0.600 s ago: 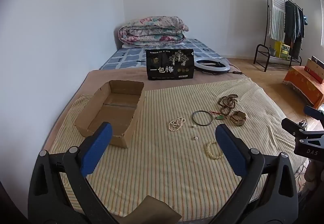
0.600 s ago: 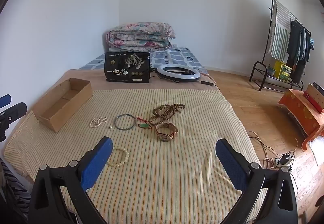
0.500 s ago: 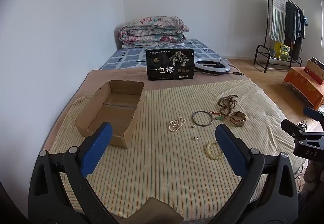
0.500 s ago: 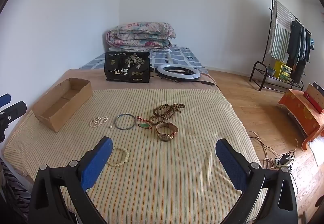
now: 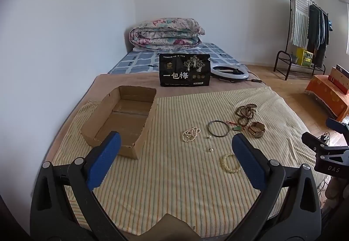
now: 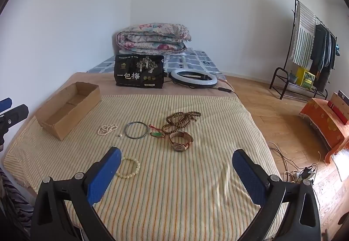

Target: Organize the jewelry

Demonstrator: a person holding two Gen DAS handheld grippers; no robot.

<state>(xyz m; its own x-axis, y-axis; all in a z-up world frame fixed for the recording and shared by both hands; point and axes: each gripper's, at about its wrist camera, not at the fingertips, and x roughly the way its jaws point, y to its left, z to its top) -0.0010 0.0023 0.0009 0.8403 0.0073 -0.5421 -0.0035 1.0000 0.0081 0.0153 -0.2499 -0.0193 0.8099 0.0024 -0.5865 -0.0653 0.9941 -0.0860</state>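
Left tool [image 5: 174, 160]: I hold it above the near edge of the bed, blue pads spread wide, nothing between them.
Right tool [image 6: 176, 166]: also spread apart and empty, hovering over the striped cloth [image 6: 196, 186].
Jewelry: all loose on the cloth; pearl strand [image 5: 191, 134], bangle [image 5: 218, 129], wooden beads [image 6: 182, 120], watch [image 6: 180, 141], pale bead bracelet [image 6: 129, 168].
Cardboard box [image 5: 122, 122]: open and bare inside, at the left of the cloth, well apart from the pieces.
Key relation: the pale bead bracelet lies just beside my right tool's left pad, so the right hand looks nearer; the box is then away to its left.
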